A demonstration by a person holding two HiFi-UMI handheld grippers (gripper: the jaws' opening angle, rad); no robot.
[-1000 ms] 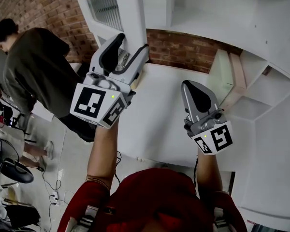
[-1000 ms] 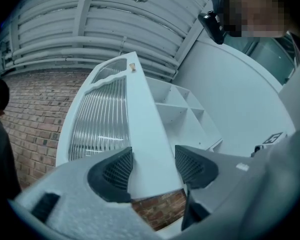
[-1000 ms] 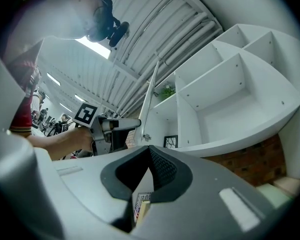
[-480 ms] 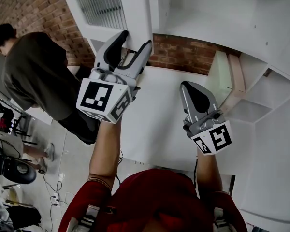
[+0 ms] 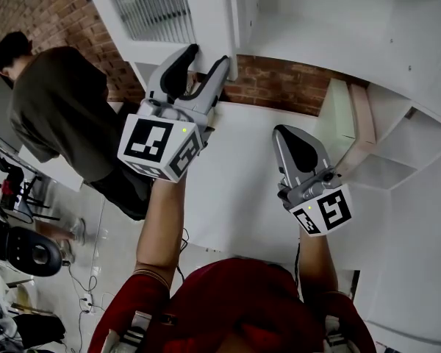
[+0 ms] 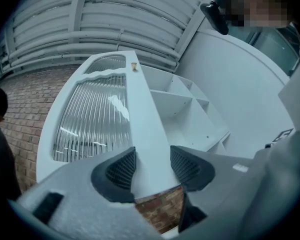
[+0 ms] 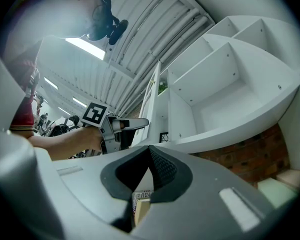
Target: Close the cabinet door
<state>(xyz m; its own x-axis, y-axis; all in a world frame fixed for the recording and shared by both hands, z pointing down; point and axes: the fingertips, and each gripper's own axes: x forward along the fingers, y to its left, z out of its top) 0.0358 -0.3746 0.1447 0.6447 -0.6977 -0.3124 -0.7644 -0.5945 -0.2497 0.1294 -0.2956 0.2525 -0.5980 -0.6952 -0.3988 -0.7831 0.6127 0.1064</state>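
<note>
Okay, left gripper point(image 5: 207, 57) has its jaws fairly wide but closing, with the white edge frame of the cabinet door point(image 5: 206, 13) between them. In the left gripper view the ribbed pads point(image 6: 121, 170) sit on either side of that frame. The left pad looks to be against it, but whether both pads press yet is hard to tell. The right gripper point(image 5: 288, 134) has its jaws together on nothing and hangs free in front of the cabinet point(image 5: 338, 20), well apart from the door. The door is ajar, its ribbed glass panel facing left and its free edge near the cabinet's side wall above the brick wall point(image 5: 279, 79). Compared with a second ago, the left gripper's jaws have narrowed from nearly full width and slid further onto the frame. The door's edge has come closer to the cabinet, and the right gripper has barely shifted. The head view cuts off the top of the door and most of the shelves, and no hinge shows. A person in a dark top point(image 5: 59, 101) stands at the left, partly behind the left gripper's marker cube point(image 5: 158, 145).
</note>
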